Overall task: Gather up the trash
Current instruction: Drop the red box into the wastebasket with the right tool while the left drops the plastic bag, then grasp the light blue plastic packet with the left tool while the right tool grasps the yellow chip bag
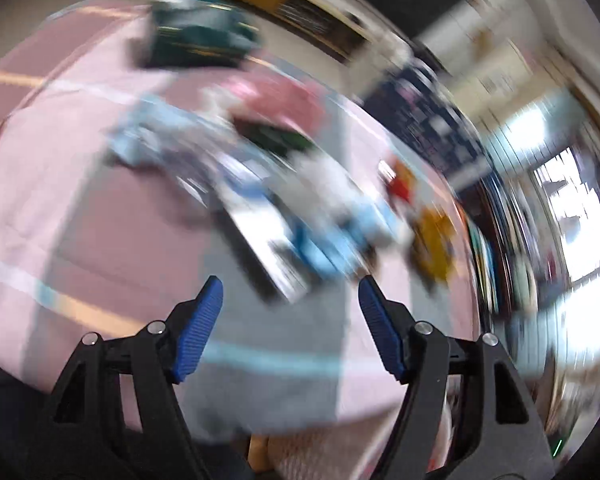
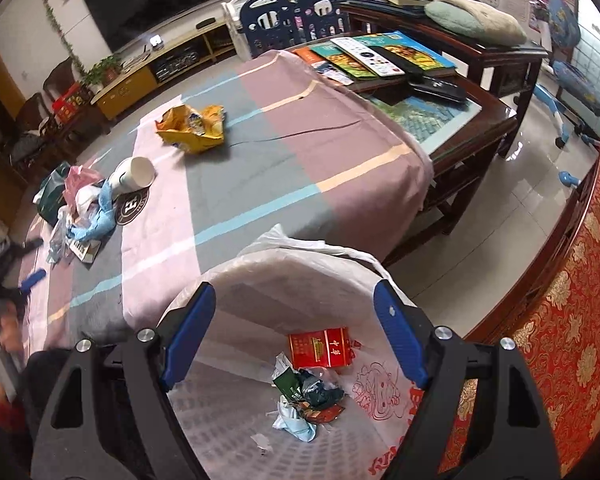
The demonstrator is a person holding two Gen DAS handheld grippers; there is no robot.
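Your yellow snack bag (image 2: 192,128) lies crumpled on the far part of the table, its long axis across the cloth, torn mouth toward the TV wall. Nearer you on the left, the paper cup (image 2: 134,176) is tipped over, its open mouth facing right, beside a heap of wrappers (image 2: 86,212). Your right gripper (image 2: 296,328) hangs wide open and empty over the lined trash bin (image 2: 312,272), which holds a red carton (image 2: 322,348). Your left gripper (image 1: 290,320) is spread open too, its view badly blurred. A striped cloth (image 2: 300,152) covers the table; books sit beyond.
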